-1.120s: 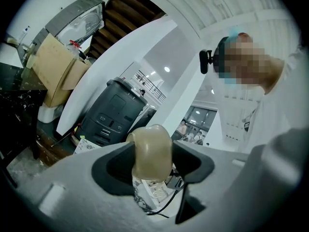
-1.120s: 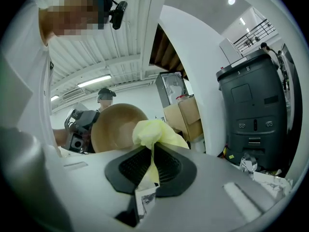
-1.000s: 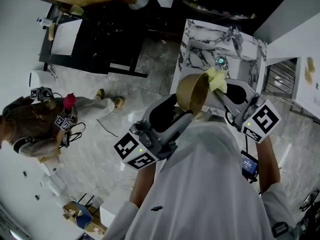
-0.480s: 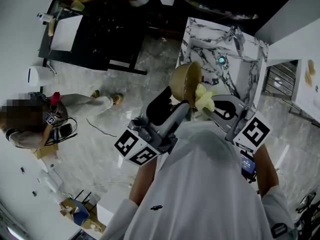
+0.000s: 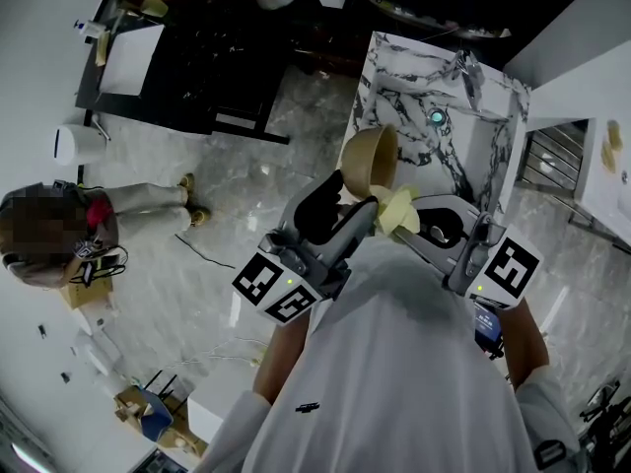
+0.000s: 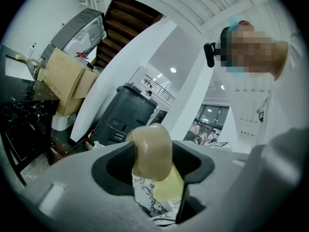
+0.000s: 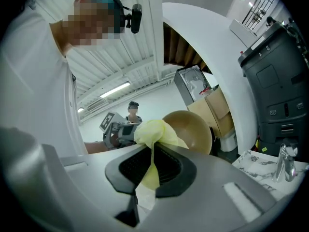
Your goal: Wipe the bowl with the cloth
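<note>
Left gripper (image 6: 153,164): jaws shut on the rim of the bowl (image 6: 152,149), which fills the gap between them. Right gripper (image 7: 151,167): jaws shut on a thin fold of the cloth (image 7: 154,132), the rest bunched in a wad beyond the tips. The bowl is tan, smooth and glossy, held in the air on its side above the floor, just before the person's chest. The cloth is pale yellow, crumpled, and lies against the bowl's lower edge; whether it touches the inner or the outer face cannot be told. In the head view the left gripper (image 5: 357,208) reaches up to the bowl (image 5: 370,161) from below left, the right gripper (image 5: 412,229) comes in from the right, and the cloth (image 5: 397,208) sits between the two. In the right gripper view the wad covers the lower left part of the bowl (image 7: 192,128); in the left gripper view the rim hides most of the cloth (image 6: 170,190) behind it. Beyond stand a marbled counter (image 5: 394,77) with a tap (image 7: 283,162), a dark grey machine (image 6: 126,111), a cardboard box (image 6: 65,79) and a black table (image 5: 197,67). A second person (image 5: 59,236) is on the floor well apart to the left
</note>
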`<state>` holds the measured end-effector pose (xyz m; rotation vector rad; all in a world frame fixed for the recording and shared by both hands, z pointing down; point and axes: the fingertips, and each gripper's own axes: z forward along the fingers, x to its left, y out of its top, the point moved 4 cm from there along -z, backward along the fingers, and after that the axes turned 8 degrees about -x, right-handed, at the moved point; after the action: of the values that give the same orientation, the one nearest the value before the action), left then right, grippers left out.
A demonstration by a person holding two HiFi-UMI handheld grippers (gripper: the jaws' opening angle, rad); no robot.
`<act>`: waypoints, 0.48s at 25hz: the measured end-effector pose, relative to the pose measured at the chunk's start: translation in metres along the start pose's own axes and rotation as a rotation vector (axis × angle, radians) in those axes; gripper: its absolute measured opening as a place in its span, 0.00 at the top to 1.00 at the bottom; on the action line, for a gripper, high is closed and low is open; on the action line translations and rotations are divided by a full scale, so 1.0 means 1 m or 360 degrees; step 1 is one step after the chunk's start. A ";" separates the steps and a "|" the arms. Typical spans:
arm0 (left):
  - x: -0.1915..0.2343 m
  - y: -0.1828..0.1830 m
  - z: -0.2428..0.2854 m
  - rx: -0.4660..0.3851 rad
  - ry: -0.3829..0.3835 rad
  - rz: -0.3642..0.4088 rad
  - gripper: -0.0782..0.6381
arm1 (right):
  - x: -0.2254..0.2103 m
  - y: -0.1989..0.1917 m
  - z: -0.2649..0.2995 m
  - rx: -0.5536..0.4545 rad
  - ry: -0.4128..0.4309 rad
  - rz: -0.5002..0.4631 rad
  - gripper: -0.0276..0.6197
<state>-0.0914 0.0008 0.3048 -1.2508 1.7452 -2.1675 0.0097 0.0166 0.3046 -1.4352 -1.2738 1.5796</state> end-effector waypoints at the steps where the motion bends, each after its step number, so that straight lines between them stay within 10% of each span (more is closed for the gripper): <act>1: 0.000 -0.001 0.000 0.0007 0.0004 0.0004 0.55 | 0.000 0.001 -0.001 -0.0010 0.0000 0.0007 0.92; 12: 0.006 -0.011 -0.003 0.0014 0.0059 0.0011 0.55 | -0.036 0.041 -0.027 -0.0252 -0.0301 -0.0107 0.92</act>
<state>-0.0929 0.0043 0.3173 -1.2085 1.7494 -2.2058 0.0489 -0.0236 0.2805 -1.3458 -1.5712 1.6305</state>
